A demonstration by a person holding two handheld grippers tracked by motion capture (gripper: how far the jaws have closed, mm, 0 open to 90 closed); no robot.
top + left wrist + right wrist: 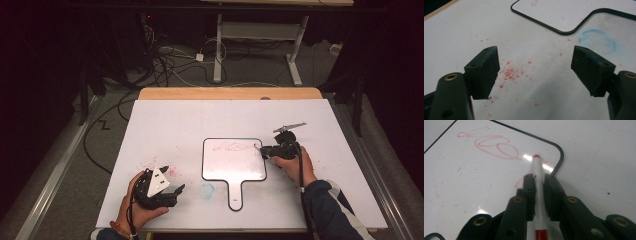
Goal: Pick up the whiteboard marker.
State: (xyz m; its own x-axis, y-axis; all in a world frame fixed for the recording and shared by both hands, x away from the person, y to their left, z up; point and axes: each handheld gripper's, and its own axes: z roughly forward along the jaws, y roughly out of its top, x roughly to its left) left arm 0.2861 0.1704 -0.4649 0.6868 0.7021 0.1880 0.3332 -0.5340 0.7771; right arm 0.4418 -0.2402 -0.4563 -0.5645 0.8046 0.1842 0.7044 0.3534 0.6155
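- The right gripper (537,178) was clamped on a white marker (537,170) with a red tip, and no earlier picture bears on that grip; the tip sat over the small whiteboard's (235,160) far right corner, though contact could not be told.
- The whiteboard, dark-rimmed with a handle pointing toward the desk's near edge, lay near the middle of the white desk (165,125).
- Red scribbled loops (490,142) ran along the board's far edge; they formed no readable word, and no brand or label could be made out.
- The left gripper (170,192) rested near the desk's near left corner, its jaws spread wide with nothing between them.
- Red specks (510,72) dotted the desk beneath those jaws, and a smeared blue ring (597,41) lay just beside the board's handle.
- Nothing stood between marker and board.
- Cables (165,60) lay on the floor beyond the far edge.
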